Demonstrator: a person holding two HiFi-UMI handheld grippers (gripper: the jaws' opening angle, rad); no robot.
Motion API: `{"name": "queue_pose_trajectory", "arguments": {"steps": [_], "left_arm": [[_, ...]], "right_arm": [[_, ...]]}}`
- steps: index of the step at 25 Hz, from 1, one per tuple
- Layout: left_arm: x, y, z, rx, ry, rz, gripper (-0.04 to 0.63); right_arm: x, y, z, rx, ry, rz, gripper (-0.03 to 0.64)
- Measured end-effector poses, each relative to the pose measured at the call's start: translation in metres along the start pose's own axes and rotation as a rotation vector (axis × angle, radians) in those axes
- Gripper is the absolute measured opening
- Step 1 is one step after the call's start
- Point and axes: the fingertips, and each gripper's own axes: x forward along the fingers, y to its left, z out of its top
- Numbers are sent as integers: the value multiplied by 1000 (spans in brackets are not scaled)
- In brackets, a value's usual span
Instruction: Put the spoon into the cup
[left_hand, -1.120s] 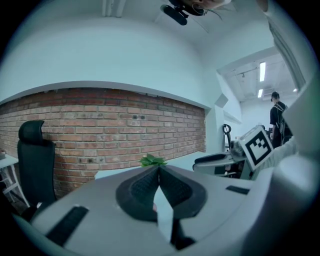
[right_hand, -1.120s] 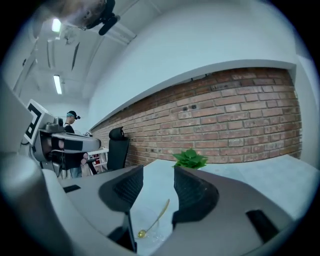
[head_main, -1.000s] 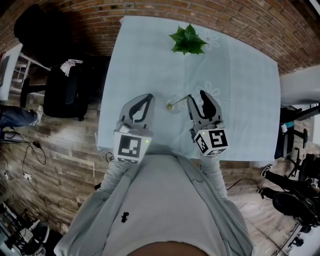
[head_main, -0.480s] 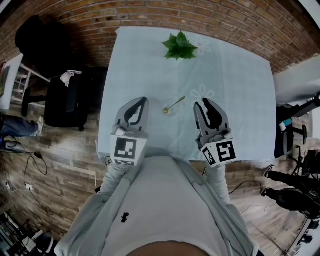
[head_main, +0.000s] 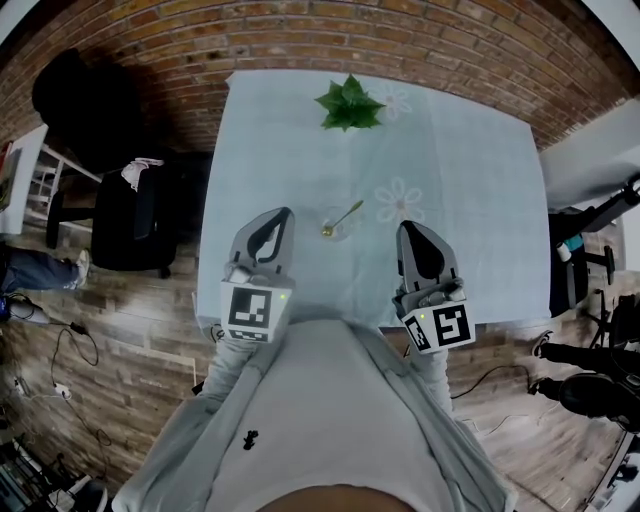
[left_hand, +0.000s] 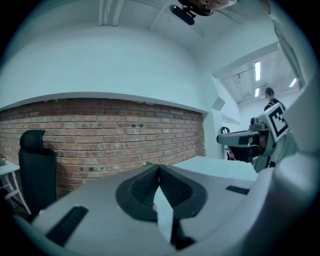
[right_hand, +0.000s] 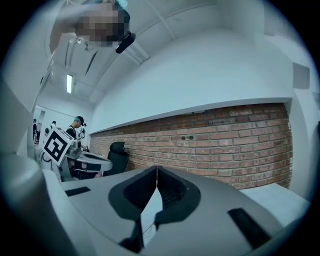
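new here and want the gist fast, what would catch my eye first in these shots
A gold spoon leans in the small clear cup on the pale blue table, between the left gripper and right gripper, both shut and empty. A green plant sits at the far edge.

I look down on a pale blue table set against a brick wall. Between my two grippers stands a small clear cup with the spoon in it, its bowl down and its handle leaning out to the upper right. My left gripper hovers just left of the cup. My right gripper is a little farther off on the other side. Both have their jaws together, with nothing between them. A green plant sits near the far edge. A black chair stands on the wooden floor to the left.
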Motion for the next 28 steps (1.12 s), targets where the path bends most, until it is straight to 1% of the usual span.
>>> {"name": "queue_pose_trajectory", "arguments": {"steps": [5, 10, 13, 21, 24, 28], "left_arm": [[-2, -2, -3, -2, 6, -2, 18], [-3, 0, -8, -12, 16, -1, 18], [-3, 1, -10, -30, 26, 2, 18], [0, 5, -14, -23, 30, -6, 18], [1, 7, -15, -51, 44, 2, 18], [4, 7, -18, -27, 43, -7, 18]], "right_arm": [[-6, -3, -3, 37, -1, -21, 17], [-4, -2, -10, 56, 11, -21, 17], [-1, -1, -13, 57, 19, -21, 17], [6, -2, -15, 54, 30, -22, 17], [8, -4, -17, 55, 36, -28, 15], [10, -7, -18, 61, 38, -40, 15]]}}
